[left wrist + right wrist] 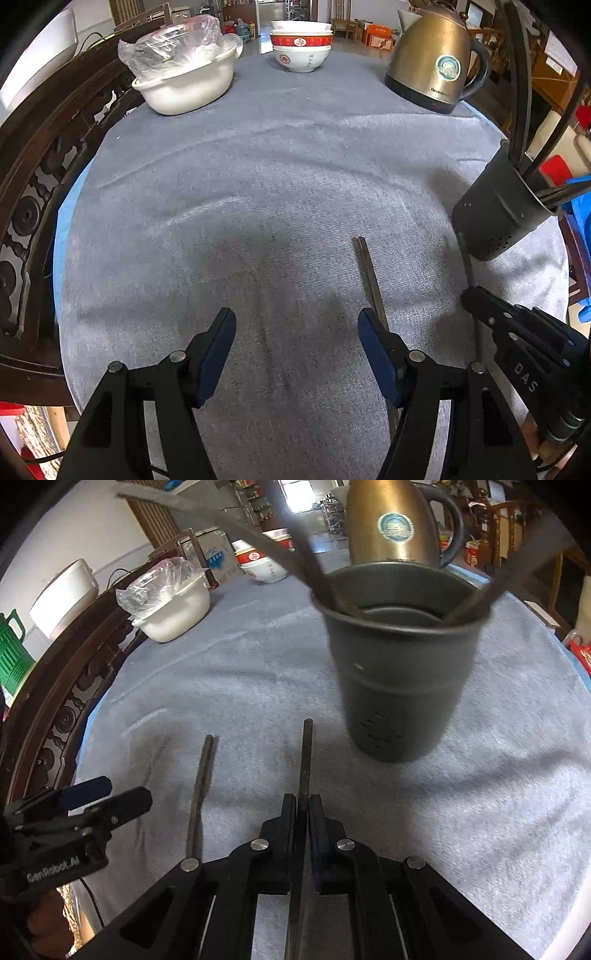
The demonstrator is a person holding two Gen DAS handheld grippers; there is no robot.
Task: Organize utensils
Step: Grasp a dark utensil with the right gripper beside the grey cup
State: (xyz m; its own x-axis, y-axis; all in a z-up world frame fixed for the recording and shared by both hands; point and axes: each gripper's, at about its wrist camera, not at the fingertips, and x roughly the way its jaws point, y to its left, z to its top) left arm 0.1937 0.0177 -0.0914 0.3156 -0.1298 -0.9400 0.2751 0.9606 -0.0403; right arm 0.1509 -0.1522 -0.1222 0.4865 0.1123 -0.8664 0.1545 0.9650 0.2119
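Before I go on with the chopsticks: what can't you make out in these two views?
- Holder contents, right view: blurred, chopstick tops cut off by the edge.
- Near end of the chopstick in the right gripper: hidden between its fingers.
- Loose chopstick, left view: near end hidden behind the open left gripper's finger.
- Bagged pot contents: plastic glare.

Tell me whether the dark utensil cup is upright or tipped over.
Upright. The cup stands on its base on the grey cloth, its open rim facing up, with several chopsticks leaning inside it.
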